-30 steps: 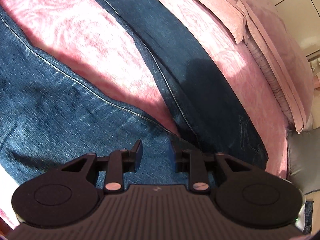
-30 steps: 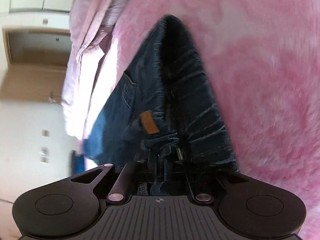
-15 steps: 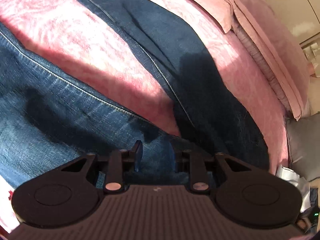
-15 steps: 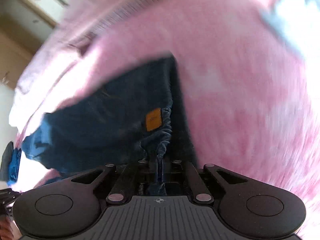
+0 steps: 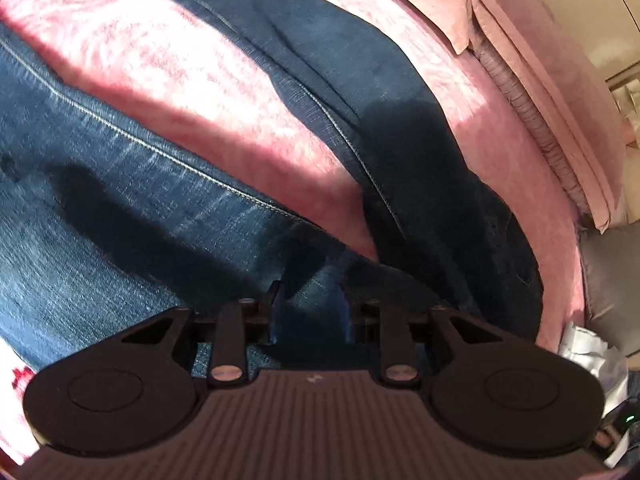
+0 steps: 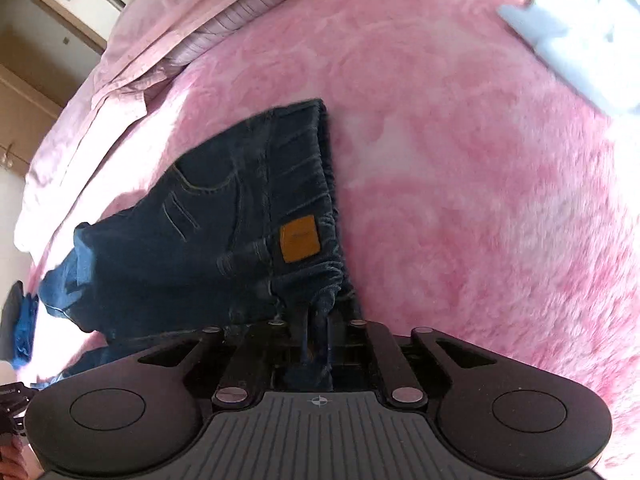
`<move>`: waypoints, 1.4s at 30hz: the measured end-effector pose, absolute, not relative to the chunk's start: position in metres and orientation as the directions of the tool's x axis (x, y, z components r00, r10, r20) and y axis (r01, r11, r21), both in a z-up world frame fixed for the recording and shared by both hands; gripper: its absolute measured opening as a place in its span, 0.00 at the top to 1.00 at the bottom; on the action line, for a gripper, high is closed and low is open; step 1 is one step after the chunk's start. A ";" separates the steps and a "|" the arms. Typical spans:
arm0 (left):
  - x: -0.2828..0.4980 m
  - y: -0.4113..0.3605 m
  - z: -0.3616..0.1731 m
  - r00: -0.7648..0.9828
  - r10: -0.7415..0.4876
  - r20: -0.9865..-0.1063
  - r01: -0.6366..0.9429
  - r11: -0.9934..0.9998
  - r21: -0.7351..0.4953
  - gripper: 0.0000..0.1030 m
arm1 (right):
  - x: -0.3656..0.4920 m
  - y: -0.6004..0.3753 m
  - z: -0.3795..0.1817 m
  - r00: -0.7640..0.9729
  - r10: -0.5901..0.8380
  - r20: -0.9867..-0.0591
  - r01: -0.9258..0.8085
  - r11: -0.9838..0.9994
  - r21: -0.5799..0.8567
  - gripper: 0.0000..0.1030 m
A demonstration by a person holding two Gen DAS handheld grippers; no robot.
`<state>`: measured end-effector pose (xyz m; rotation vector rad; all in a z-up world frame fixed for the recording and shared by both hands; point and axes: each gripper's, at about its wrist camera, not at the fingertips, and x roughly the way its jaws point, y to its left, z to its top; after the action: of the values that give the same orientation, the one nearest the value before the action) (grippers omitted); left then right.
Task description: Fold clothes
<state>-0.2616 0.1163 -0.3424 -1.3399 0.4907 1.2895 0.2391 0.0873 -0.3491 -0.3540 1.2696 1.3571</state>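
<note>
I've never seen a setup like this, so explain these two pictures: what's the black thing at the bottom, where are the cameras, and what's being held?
The black shape at the bottom of each picture is a hand-held two-finger gripper; a person carries one in each hand. A fisheye camera on each looks forward along its fingers, so each picture is taken from one gripper, and the bulging look comes from the lens.

A pair of blue jeans lies on a bed with a fluffy pink blanket. In the left view, the left gripper is open, just over the denim where the two legs meet. In the right view, the right gripper is shut on the jeans' waistband, near the tan label. A pale folded cloth lies farther away on the blanket.
</note>
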 end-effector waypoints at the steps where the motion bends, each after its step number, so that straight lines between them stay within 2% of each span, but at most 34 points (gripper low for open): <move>1: -0.263 0.115 -0.342 0.308 0.390 -0.867 -0.867 -0.260 -0.425 0.78 | 0.242 0.086 -0.345 -0.258 0.516 -0.817 -0.851 0.278 0.445 0.89; 3: -0.263 0.116 -0.340 0.313 0.394 -0.864 -0.861 -0.266 -0.433 0.78 | 0.249 0.082 -0.337 -0.232 0.520 -0.822 -0.860 0.286 0.423 0.82; 6: -0.261 0.120 -0.335 0.310 0.406 -0.860 -0.862 -0.261 -0.434 0.78 | 0.274 0.085 -0.333 -0.229 0.569 -0.789 -0.823 0.319 0.469 0.73; 10: -0.260 0.132 -0.330 0.306 0.426 -0.851 -0.863 -0.254 -0.437 0.78 | 0.302 0.125 -0.341 -0.281 0.627 -0.727 -0.766 0.309 0.563 0.71; 17: -0.260 0.145 -0.324 0.281 0.444 -0.851 -0.864 -0.269 -0.426 0.78 | 0.331 0.199 -0.394 -0.416 0.643 -0.643 -0.578 0.359 0.733 0.69; 18: -0.261 0.145 -0.323 0.275 0.445 -0.852 -0.866 -0.271 -0.421 0.78 | 0.334 0.207 -0.402 -0.433 0.642 -0.633 -0.545 0.372 0.751 0.70; 19: -0.264 0.145 -0.323 0.269 0.448 -0.853 -0.866 -0.276 -0.418 0.78 | 0.334 0.209 -0.402 -0.429 0.661 -0.615 -0.534 0.364 0.763 0.99; 23: -0.276 0.142 -0.323 0.239 0.461 -0.854 -0.864 -0.301 -0.404 0.78 | 0.312 0.200 -0.364 -0.327 0.743 -0.584 -0.708 0.218 0.672 0.99; 26: -0.283 0.142 -0.328 0.214 0.457 -0.863 -0.868 -0.316 -0.383 0.78 | 0.315 0.189 -0.375 -0.147 0.749 -0.646 -0.744 0.347 0.571 0.99; 29: -0.290 0.142 -0.332 0.194 0.449 -0.872 -0.877 -0.319 -0.359 0.78 | 0.313 0.192 -0.397 -0.097 0.731 -0.676 -0.726 0.412 0.551 0.99; 31: -0.296 0.141 -0.333 0.184 0.447 -0.875 -0.879 -0.323 -0.350 0.78 | 0.312 0.194 -0.387 -0.107 0.716 -0.690 -0.728 0.416 0.545 0.86; 32: -0.299 0.141 -0.333 0.184 0.449 -0.875 -0.878 -0.325 -0.351 0.78 | 0.313 0.194 -0.382 -0.123 0.709 -0.695 -0.731 0.409 0.546 0.85; 33: -0.303 0.140 -0.332 0.184 0.451 -0.873 -0.877 -0.326 -0.354 0.78 | 0.315 0.192 -0.376 -0.125 0.695 -0.708 -0.733 0.416 0.538 0.74; 34: -0.306 0.140 -0.331 0.185 0.454 -0.872 -0.875 -0.328 -0.356 0.78 | 0.317 0.182 -0.368 -0.112 0.689 -0.716 -0.727 0.434 0.533 0.59; 36: -0.316 0.137 -0.330 0.187 0.453 -0.872 -0.876 -0.326 -0.357 0.78 | 0.321 0.158 -0.353 -0.081 0.684 -0.725 -0.706 0.474 0.526 0.48; 42: -0.354 0.125 -0.329 0.205 0.437 -0.876 -0.878 -0.314 -0.362 0.78 | 0.304 0.021 -0.329 -0.096 0.601 -0.793 -0.573 0.618 0.538 0.47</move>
<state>-0.3542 0.1249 -0.3292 -1.2959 0.4764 1.4144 0.3040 0.0209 -0.3292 0.0272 1.3463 0.9833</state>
